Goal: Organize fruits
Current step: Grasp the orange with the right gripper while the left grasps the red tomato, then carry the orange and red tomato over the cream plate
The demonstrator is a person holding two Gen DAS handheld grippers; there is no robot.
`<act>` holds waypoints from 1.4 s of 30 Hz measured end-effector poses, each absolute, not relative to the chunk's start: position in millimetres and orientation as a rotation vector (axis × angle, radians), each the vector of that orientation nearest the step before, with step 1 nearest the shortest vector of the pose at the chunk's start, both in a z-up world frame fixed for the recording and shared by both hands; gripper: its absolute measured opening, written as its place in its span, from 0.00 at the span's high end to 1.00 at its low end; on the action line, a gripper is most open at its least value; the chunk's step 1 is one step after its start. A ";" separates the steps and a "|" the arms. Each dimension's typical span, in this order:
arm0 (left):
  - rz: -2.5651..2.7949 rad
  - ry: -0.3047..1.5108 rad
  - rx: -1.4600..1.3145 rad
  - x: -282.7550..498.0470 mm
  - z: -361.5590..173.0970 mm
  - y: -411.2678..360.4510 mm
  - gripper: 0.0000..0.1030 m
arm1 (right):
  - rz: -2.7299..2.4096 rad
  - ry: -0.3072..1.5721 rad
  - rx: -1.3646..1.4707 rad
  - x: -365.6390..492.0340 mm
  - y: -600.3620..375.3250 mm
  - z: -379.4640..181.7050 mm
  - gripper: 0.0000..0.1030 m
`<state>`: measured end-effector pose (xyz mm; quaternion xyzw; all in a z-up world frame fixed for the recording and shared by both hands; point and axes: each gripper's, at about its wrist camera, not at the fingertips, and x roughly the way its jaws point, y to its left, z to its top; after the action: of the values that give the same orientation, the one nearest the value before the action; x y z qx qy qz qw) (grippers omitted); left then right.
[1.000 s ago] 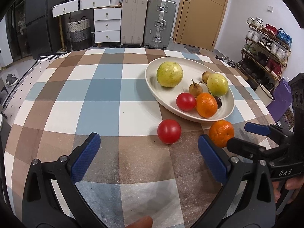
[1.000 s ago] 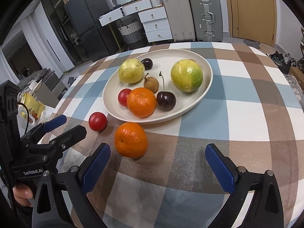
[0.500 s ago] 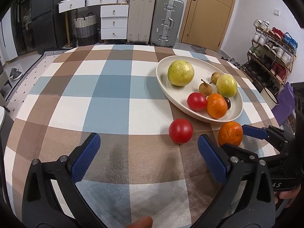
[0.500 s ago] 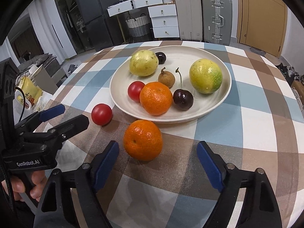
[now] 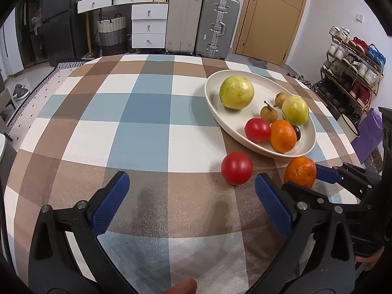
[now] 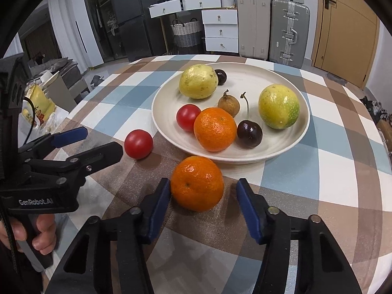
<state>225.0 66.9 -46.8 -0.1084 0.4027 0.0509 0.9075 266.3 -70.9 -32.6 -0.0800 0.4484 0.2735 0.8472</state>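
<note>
I see the plate (image 6: 289, 144) of fruit filling the centre of my right view. My left tongs (image 5: 191, 203) stand wide apart, the tomato (image 5: 236, 168) just beyond them. My right tongs (image 6: 203, 205) are closing around the loose orange (image 6: 197, 183) at lower centre, left pad touching, right pad just apart.

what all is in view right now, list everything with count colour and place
plate: 1, cream, on the checked tablecloth
oranges: 2, orange, one in the plate, one on the cloth between the right gripper's jaws
tomatoes: 2, red, one in the plate, one on the cloth
yellow-green fruits: 2, in the plate
cherries: 2, dark, in the plate
small brown fruits: 2 in the left view, in the plate
suitcases: 2, beige and grey, by the back wall
shoe rack: 1, right side of the left view
left gripper: open, nothing between its jaws
right gripper: closing around the loose orange
</note>
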 end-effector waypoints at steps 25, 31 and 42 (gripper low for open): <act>0.028 0.881 -0.231 241.9 -57.0 52.2 0.25 | 0.572 0.907 -0.087 249.0 -105.2 -17.4 0.62; -0.004 0.873 -0.228 245.7 -56.3 46.5 0.48 | 0.555 0.904 -0.076 248.7 -114.2 -13.5 0.62; -0.076 0.848 -0.231 238.4 -50.4 38.1 0.73 | 0.544 0.900 -0.087 247.5 -112.5 -10.3 0.62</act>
<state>238.4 38.1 -50.4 -0.1117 0.4103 -0.0368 0.9043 247.5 -112.5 -10.3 -0.0415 0.4294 0.2598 0.8640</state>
